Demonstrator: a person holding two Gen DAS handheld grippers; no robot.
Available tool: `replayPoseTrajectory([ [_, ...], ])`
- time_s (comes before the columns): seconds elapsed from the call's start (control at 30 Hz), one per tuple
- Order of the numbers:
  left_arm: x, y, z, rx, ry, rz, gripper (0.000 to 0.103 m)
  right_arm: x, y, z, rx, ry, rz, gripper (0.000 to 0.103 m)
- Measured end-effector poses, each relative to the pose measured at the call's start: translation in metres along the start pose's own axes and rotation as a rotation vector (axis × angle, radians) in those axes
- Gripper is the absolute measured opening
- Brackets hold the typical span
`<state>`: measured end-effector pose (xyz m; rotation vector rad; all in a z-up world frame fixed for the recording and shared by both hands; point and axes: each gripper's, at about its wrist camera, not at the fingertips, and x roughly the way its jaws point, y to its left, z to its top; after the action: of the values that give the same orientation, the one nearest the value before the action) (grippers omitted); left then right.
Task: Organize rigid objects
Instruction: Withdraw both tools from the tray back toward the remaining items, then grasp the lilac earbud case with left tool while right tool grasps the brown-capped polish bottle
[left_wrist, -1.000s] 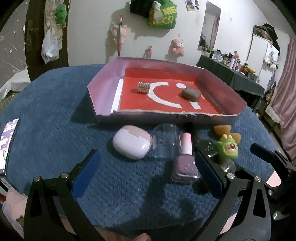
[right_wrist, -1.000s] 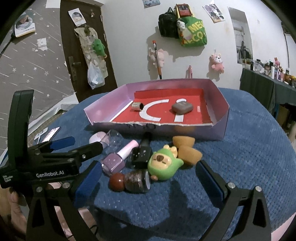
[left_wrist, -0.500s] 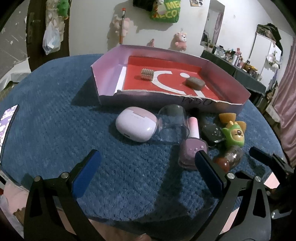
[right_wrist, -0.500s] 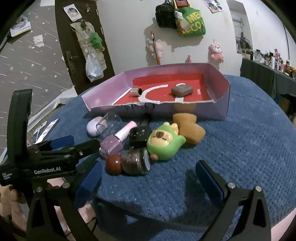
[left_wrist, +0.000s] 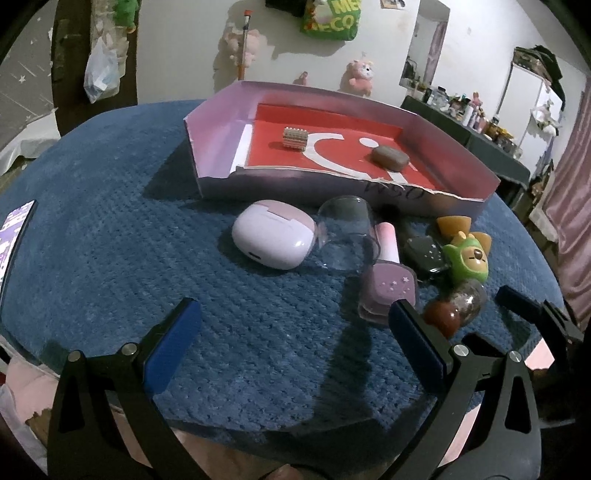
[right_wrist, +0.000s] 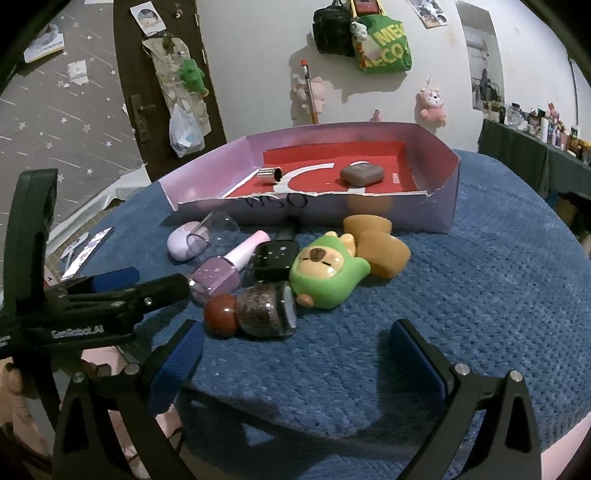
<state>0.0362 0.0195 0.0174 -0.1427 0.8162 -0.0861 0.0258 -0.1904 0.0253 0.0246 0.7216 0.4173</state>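
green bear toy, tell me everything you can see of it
The green bear toy is a glossy, plastic-looking figure: a tan bear face with a dark nose inside a green hood with small ears. It lies on its back on the blue table cover, outside the box. It appears to touch the black bottle, the glittery bottle and the tan block.

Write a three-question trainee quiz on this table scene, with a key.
1. True or false: the cardboard tray already holds two objects.
2. What lies directly between the earbud case and the purple nail polish bottle? A) the clear cup B) the green bear toy C) a spoon
3. Fill in: the left gripper and right gripper are both ____.

Key: 1 true; 2 A; 3 open
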Motion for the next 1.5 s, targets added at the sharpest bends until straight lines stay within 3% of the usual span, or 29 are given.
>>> replayPoseTrajectory([
  [0.23,0.001,0.006,0.004,-0.029,0.003,0.002,0.103,-0.002,-0.01,0.003,0.049,-0.009,0.027,0.103],
  [0.4,0.003,0.013,0.007,-0.026,0.003,0.007,0.103,0.002,0.011,-0.001,-0.016,-0.005,0.046,0.103],
  [0.53,0.009,0.016,0.011,-0.001,0.002,0.036,0.102,0.008,0.023,-0.003,-0.05,0.0,0.043,0.09],
  [0.77,0.02,0.021,0.02,0.033,-0.002,0.048,0.1,0.014,0.036,-0.002,-0.067,-0.003,0.06,0.081],
  [0.9,0.024,0.024,0.028,0.033,-0.003,0.029,0.09,0.017,0.04,0.0,-0.076,-0.003,0.057,0.08],
  [1.0,0.029,0.023,0.035,0.044,-0.008,0.019,0.089,0.019,0.04,0.001,-0.08,-0.003,0.048,0.074],
  [1.17,0.035,0.019,0.039,0.082,-0.016,0.032,0.078,0.022,0.04,0.002,-0.092,-0.006,0.025,0.062],
  [1.3,0.037,0.012,0.041,0.109,-0.023,0.009,0.051,0.022,0.04,0.003,-0.1,-0.005,0.024,0.061],
  [1.5,0.033,0.002,0.036,0.148,-0.035,0.043,0.051,0.018,0.034,0.005,-0.071,0.006,0.055,0.061],
])
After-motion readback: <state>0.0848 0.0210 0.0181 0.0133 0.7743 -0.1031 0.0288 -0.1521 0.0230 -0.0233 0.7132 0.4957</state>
